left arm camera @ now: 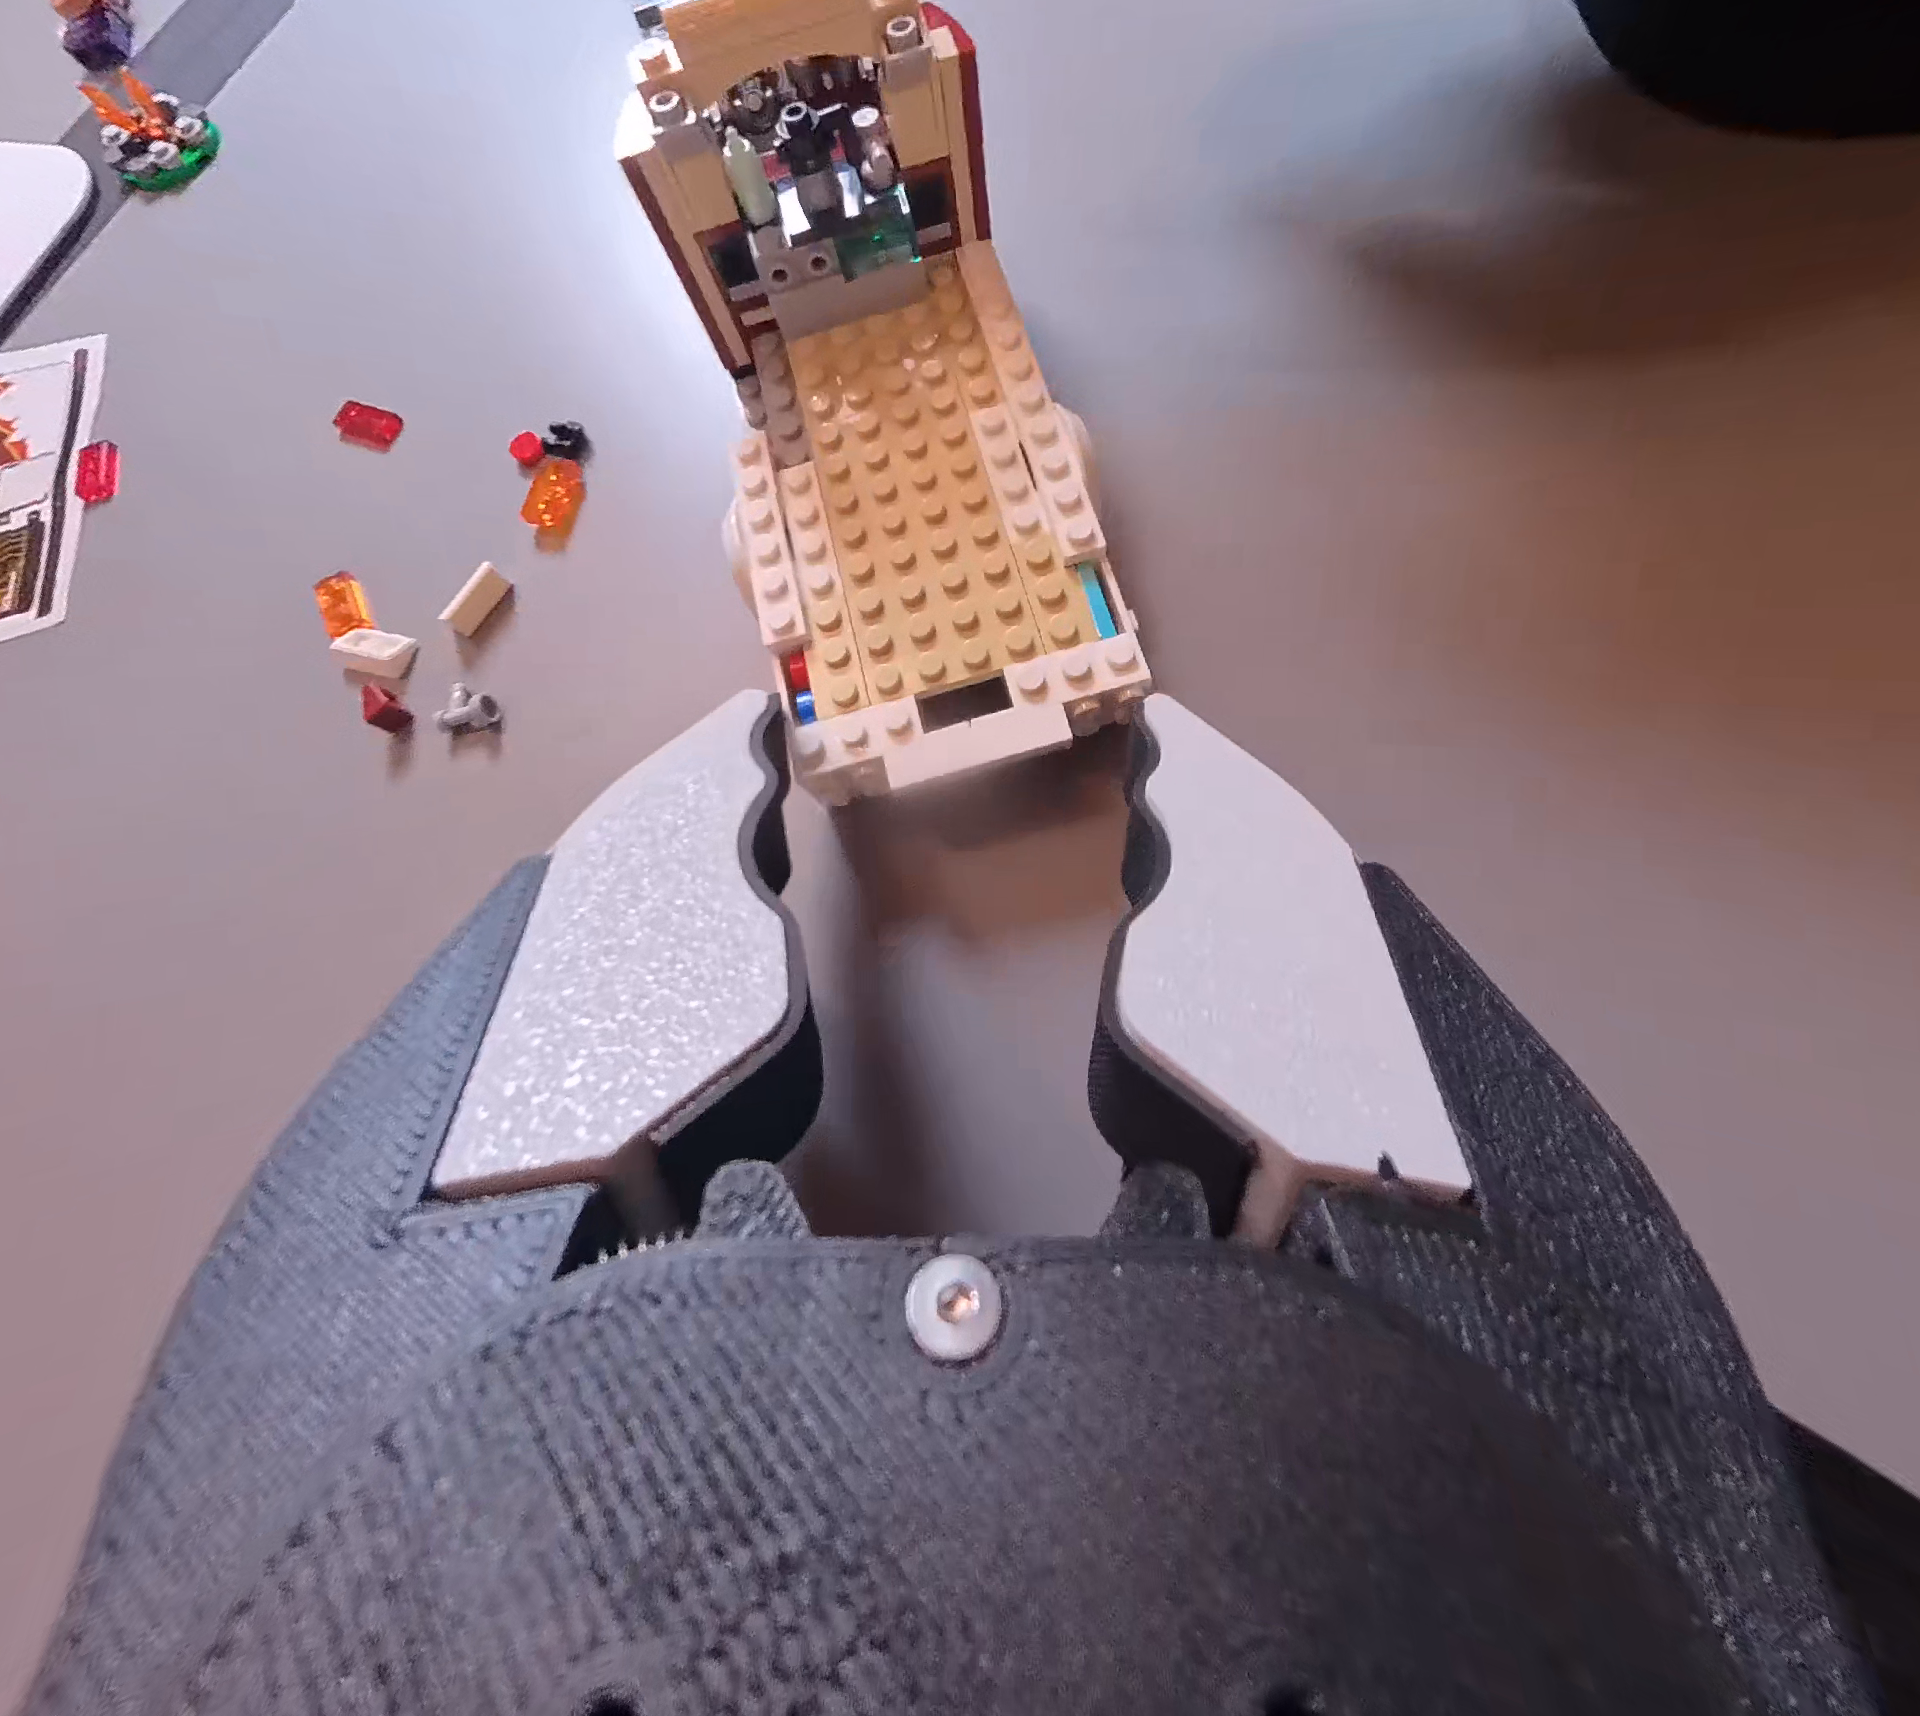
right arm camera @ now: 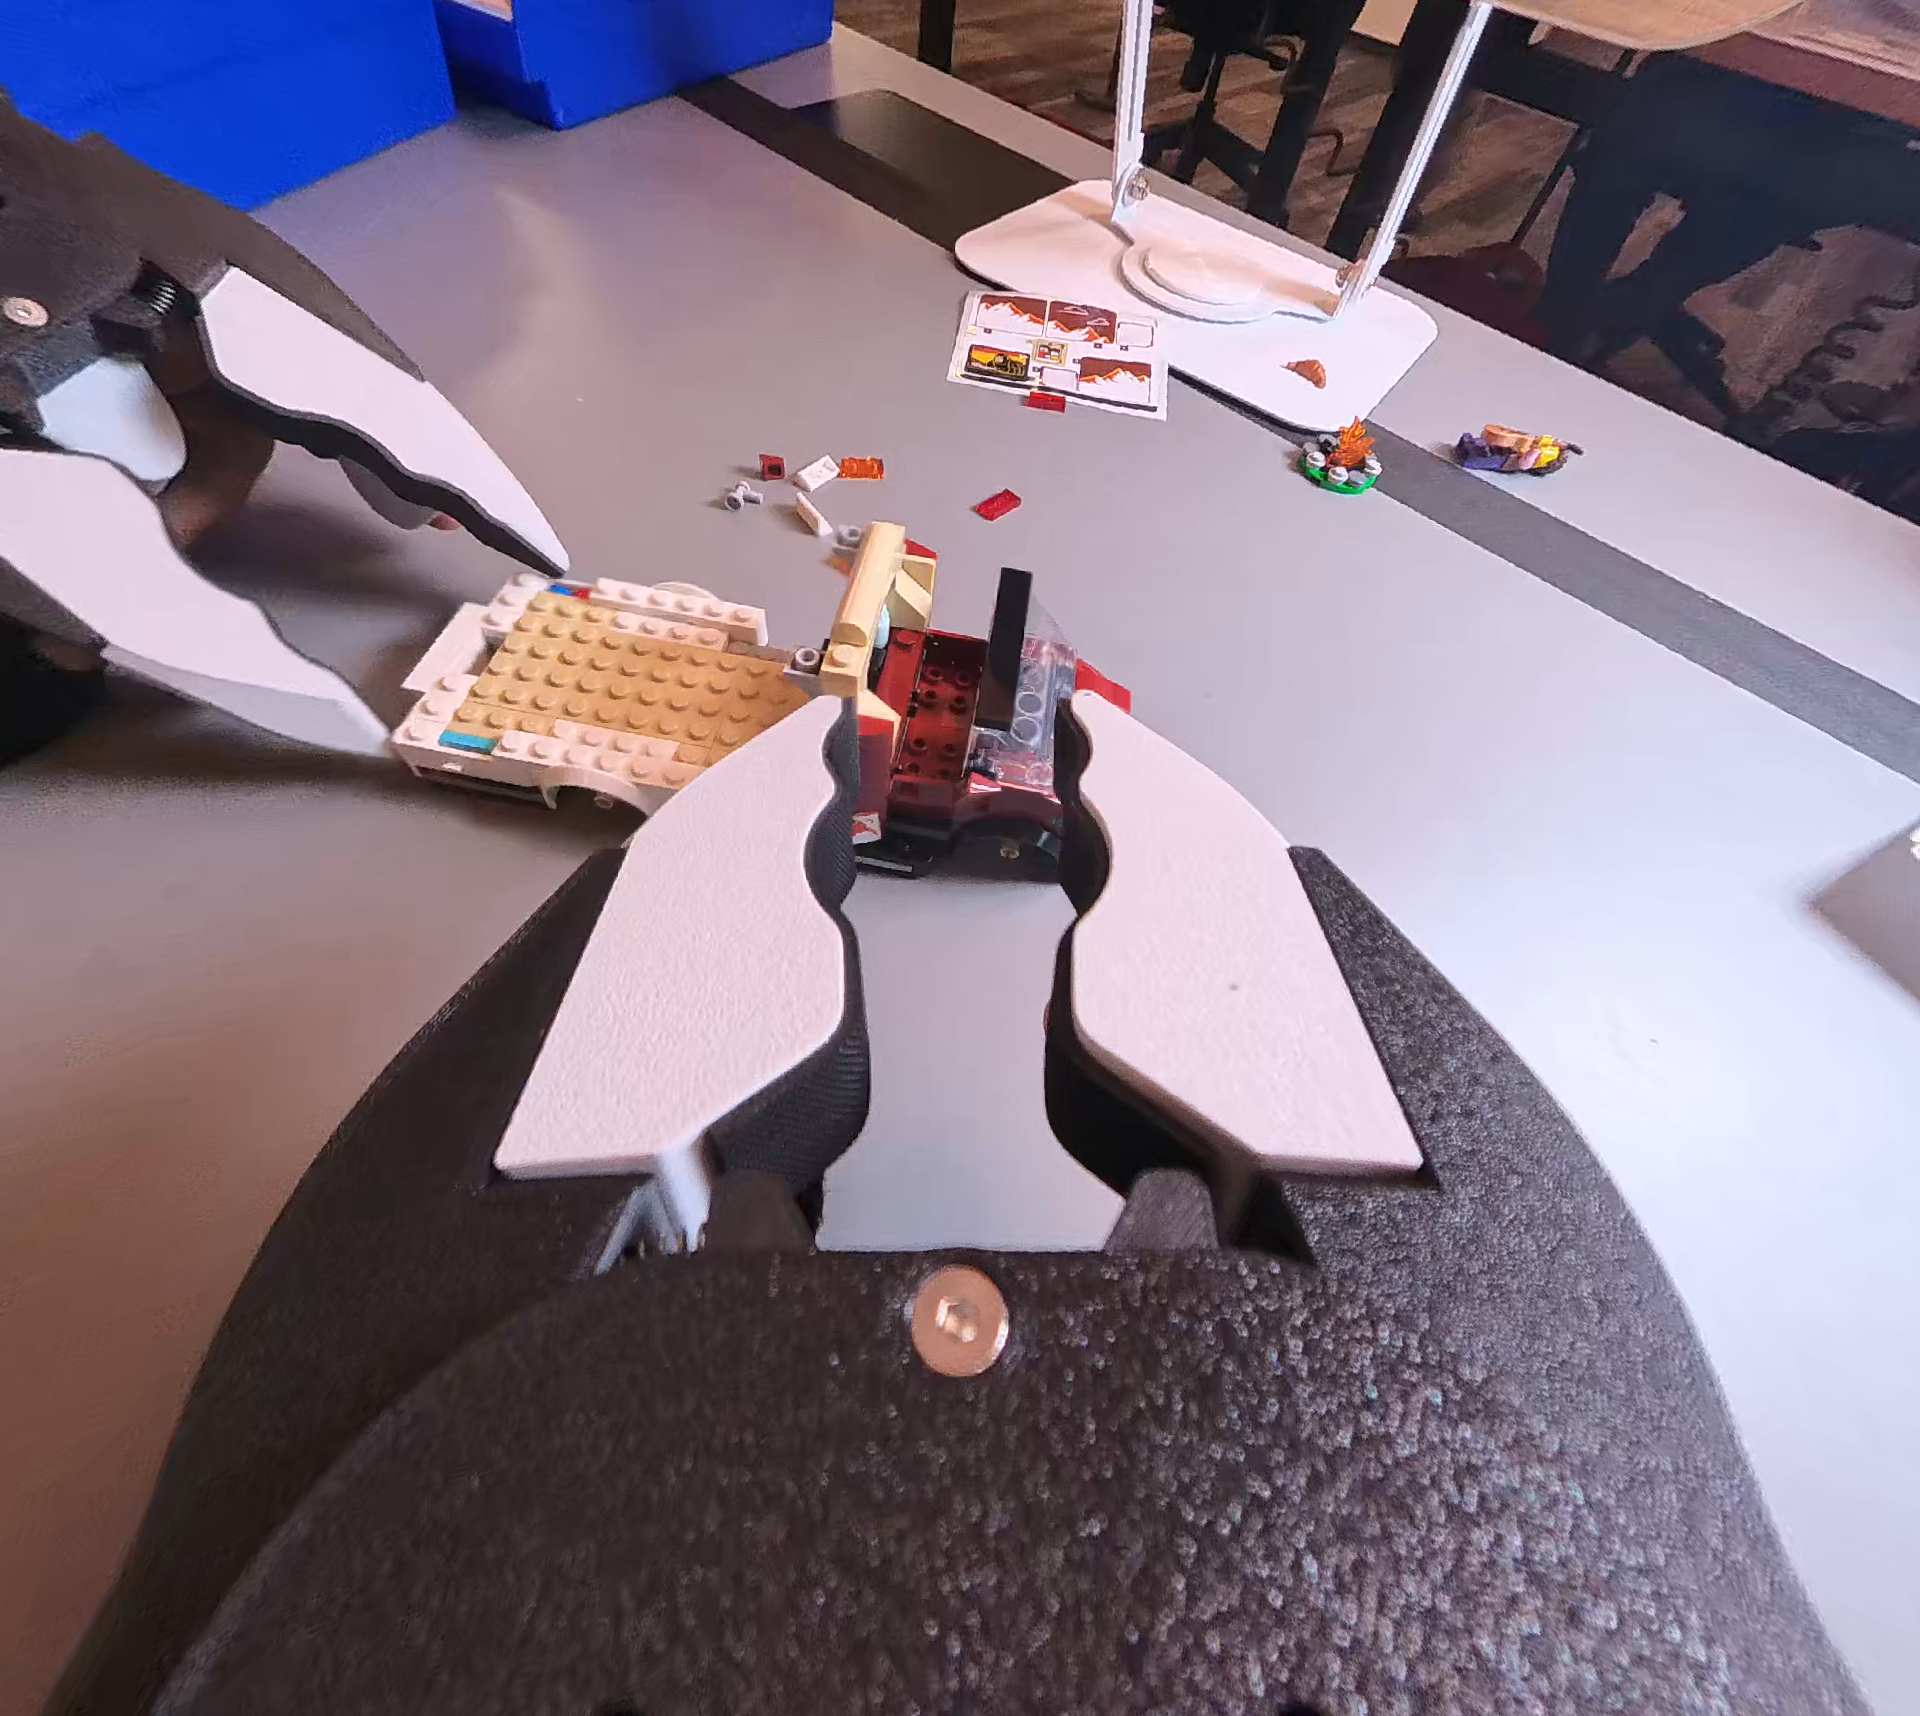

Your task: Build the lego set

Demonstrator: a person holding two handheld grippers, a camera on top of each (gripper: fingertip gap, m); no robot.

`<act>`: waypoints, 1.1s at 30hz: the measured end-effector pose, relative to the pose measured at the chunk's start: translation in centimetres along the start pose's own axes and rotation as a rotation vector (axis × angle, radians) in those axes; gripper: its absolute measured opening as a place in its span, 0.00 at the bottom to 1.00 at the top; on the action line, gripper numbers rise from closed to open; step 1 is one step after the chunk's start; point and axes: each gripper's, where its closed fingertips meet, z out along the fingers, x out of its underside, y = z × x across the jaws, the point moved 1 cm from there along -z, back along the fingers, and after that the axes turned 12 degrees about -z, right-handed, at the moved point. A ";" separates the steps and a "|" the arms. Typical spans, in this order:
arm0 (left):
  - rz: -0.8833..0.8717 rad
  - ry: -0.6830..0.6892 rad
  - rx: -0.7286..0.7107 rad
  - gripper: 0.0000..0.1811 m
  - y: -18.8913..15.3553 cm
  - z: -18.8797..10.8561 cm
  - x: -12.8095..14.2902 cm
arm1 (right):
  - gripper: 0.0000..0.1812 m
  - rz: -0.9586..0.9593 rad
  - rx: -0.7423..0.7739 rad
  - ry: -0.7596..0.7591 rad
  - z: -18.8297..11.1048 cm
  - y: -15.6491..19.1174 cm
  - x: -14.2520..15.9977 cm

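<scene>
Right gripper (right arm camera: 956,721) astride dark-red cab (right arm camera: 940,731), right view only

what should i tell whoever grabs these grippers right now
Left gripper: open, fingertips either side of the white rear end of the lego truck; contact can't be judged.
Right gripper: open around the dark red cab end, not clamped.
The truck sits on the grey table: tan studded bed and cab interior built, no roof on.
Loose pieces (red, orange, tan, white, grey) lie to the truck's left, by the sticker sheet.
A small campfire build and a purple build sit farther off, finished or set aside.
Left: fit the loose pieces and stickers.
</scene>
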 end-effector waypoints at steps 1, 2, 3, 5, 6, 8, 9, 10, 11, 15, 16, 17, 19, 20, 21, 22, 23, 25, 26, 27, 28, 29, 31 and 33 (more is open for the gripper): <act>0.004 0.004 -0.016 0.31 0.4 0.0 0.2 | 0.20 -0.004 0.000 0.001 0.0 0.1 0.0; 0.000 0.000 -0.028 0.30 0.8 -0.1 0.3 | 0.20 -0.009 0.004 0.001 0.1 0.1 0.0; -0.009 0.000 -0.025 0.30 1.0 -0.1 0.4 | 0.20 -0.012 0.010 -0.005 0.0 0.1 0.0; -0.014 -0.009 -0.002 0.34 0.8 -0.1 0.4 | 0.20 -0.007 0.022 -0.022 -0.1 0.0 -0.3; -0.017 -0.021 0.006 0.35 0.8 -0.4 0.3 | 0.20 0.001 0.030 -0.037 -0.2 -0.2 -0.5; -0.038 -0.093 0.005 0.35 1.3 -1.3 -0.9 | 0.19 0.024 0.051 -0.078 -0.7 -0.9 -1.1; -0.053 -0.152 -0.003 0.34 1.8 -2.0 -1.9 | 0.19 0.033 0.064 -0.095 -0.8 -1.5 -1.4; -0.068 -0.214 -0.024 0.31 2.7 -2.8 -3.0 | 0.19 0.035 0.076 -0.109 -1.0 -2.1 -1.8; -0.076 -0.274 -0.059 0.28 3.8 -3.6 -4.2 | 0.19 0.034 0.085 -0.120 -0.9 -2.8 -2.2; -0.103 -0.458 -0.312 0.21 9.9 -7.1 -8.9 | 0.19 0.023 0.109 -0.151 0.9 -6.4 -4.8; -0.115 -0.510 -0.349 0.20 11.1 -7.9 -10.3 | 0.19 0.013 0.119 -0.157 1.8 -7.6 -5.6; -0.125 -0.566 -0.388 0.18 12.3 -8.5 -11.8 | 0.19 0.007 0.131 -0.164 2.8 -8.9 -6.6; -0.136 -0.655 -0.478 0.17 14.8 -9.5 -14.5 | 0.19 0.011 0.172 -0.188 5.2 -12.1 -8.5; -0.134 -0.682 -0.516 0.17 16.0 -9.7 -15.8 | 0.19 0.023 0.193 -0.193 6.7 -13.8 -9.3; -0.131 -0.696 -0.554 0.17 17.1 -9.6 -16.8 | 0.19 0.042 0.212 -0.193 8.3 -15.5 -9.9; -0.132 -0.701 -0.595 0.17 18.4 -9.4 -17.7 | 0.19 0.067 0.230 -0.193 9.8 -17.2 -10.4; -0.141 -0.702 -0.623 0.17 19.5 -9.1 -18.4 | 0.19 0.093 0.249 -0.191 11.3 -18.8 -10.8; -0.160 -0.701 -0.656 0.17 21.7 -8.4 -19.6 | 0.19 0.126 0.296 -0.177 14.0 -21.6 -11.4; -0.169 -0.700 -0.673 0.17 22.7 -8.0 -20.1 | 0.20 0.144 0.310 -0.174 15.1 -22.7 -11.6; -0.178 -0.693 -0.683 0.17 23.8 -7.6 -20.4 | 0.20 0.166 0.314 -0.179 16.0 -23.4 -12.0; -0.184 -0.681 -0.699 0.17 24.9 -7.2 -20.6 | 0.19 0.184 0.315 -0.196 16.7 -23.9 -12.5; -0.187 -0.669 -0.713 0.17 25.9 -6.8 -20.7 | 0.18 0.196 0.320 -0.213 17.1 -24.3 -13.0; -0.189 -0.638 -0.735 0.17 27.7 -6.0 -20.8 | 0.14 0.217 0.349 -0.199 17.7 -24.9 -13.3; -0.186 -0.618 -0.751 0.17 29.1 -5.4 -20.9 | 0.07 0.255 0.378 -0.182 18.0 -25.6 -13.1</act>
